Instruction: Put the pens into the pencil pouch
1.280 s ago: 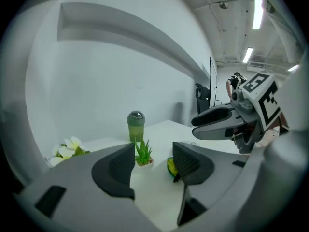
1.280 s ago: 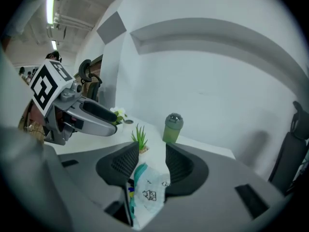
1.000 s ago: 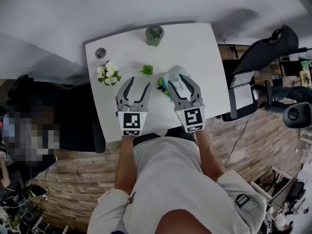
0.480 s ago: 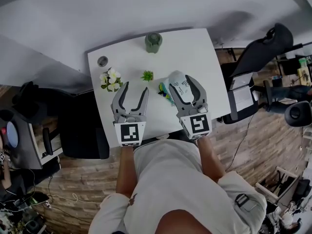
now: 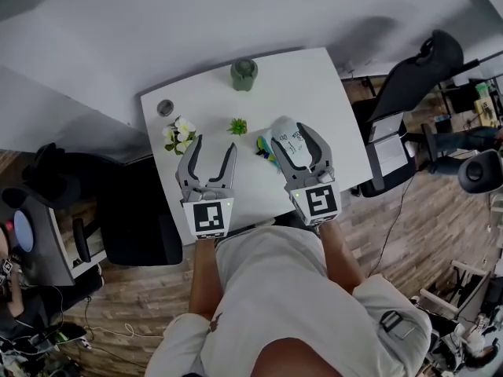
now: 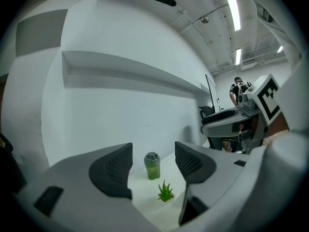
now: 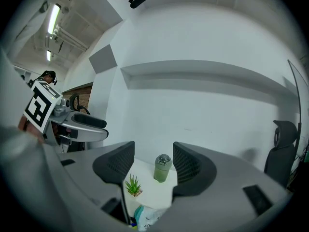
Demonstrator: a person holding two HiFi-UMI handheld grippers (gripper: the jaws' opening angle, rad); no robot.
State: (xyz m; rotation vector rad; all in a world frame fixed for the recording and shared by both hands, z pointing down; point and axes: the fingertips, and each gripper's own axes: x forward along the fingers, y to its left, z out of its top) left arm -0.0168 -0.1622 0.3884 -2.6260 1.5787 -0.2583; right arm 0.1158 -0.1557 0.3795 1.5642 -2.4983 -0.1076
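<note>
Both tools hang above the near edge of the white bench (image 5: 314, 93), held almost level, which reads to me as a pause between moves, not a reach. The left tool (image 5: 214, 149) has its jaws opening, and they are already wide with nothing between them but a far-off view of the green cup (image 5: 244, 75) and the small plant (image 5: 237, 126). The right tool (image 5: 291, 134) is spread too, and it is empty. From overhead it seems to frame the pencil pouch (image 5: 283, 126), but its own view shows the pouch lying below the jaws on the bench, untouched. The pens (image 5: 263, 145) show as a bright cluster at the pouch's left end, touching it; whether they are inside its mouth or just beside it I cannot tell. The white flowers (image 5: 179, 130) stand off to the left, well out of the way.
</note>
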